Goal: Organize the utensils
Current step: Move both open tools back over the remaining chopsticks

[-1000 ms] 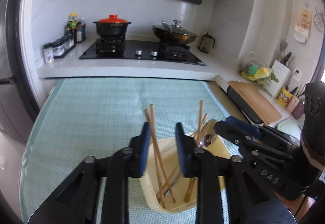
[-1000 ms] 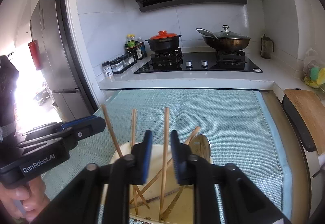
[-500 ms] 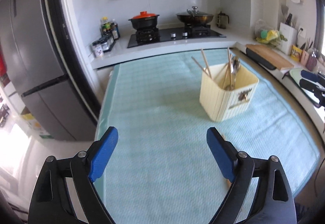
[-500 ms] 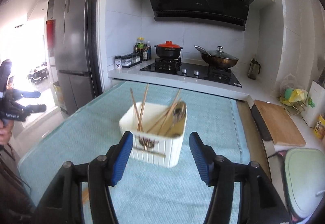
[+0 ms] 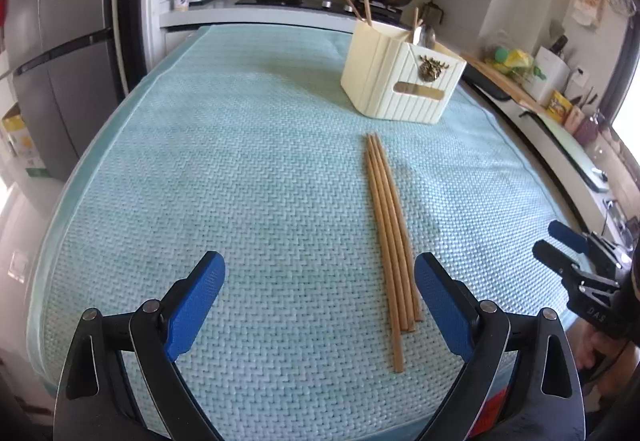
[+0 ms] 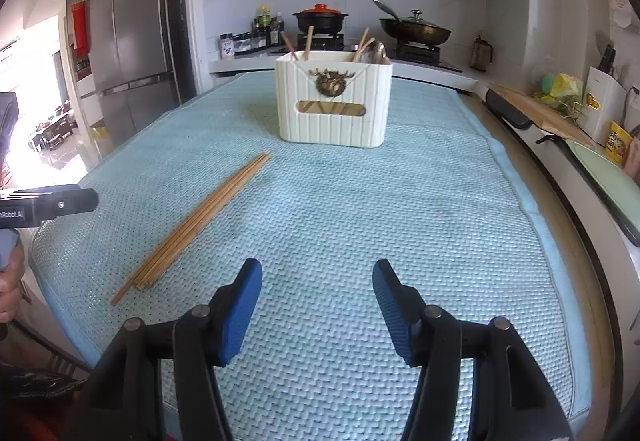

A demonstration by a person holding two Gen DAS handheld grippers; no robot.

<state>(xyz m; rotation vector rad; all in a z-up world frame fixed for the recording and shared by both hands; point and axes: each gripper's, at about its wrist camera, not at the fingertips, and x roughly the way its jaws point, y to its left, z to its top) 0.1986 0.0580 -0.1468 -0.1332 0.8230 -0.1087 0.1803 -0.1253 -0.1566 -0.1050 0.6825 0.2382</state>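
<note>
A cream utensil holder [image 5: 400,81] [image 6: 334,101] stands upright on the far half of the teal mat [image 5: 240,161], with chopsticks and a metal spoon sticking out of it. Several loose wooden chopsticks [image 5: 390,241] [image 6: 196,225] lie side by side on the mat in front of it. My left gripper [image 5: 318,301] hangs open and empty over the mat's near part, its right finger just beside the chopsticks' near ends. My right gripper [image 6: 316,305] is open and empty too, to the right of the loose chopsticks, and it also shows at the left wrist view's right edge [image 5: 554,241].
Behind the table runs a counter with a hob, a red-lidded pot [image 6: 320,19] and a wok [image 6: 414,29]. A fridge [image 6: 128,33] stands at the left. A cutting board [image 6: 536,113] and clutter line the right counter. A hand [image 6: 8,281] holds the left gripper.
Both grippers have drawn back from over the holder toward the table's near edge and sunk lower. Both jaws have widened. The loose chopsticks have come into view.
</note>
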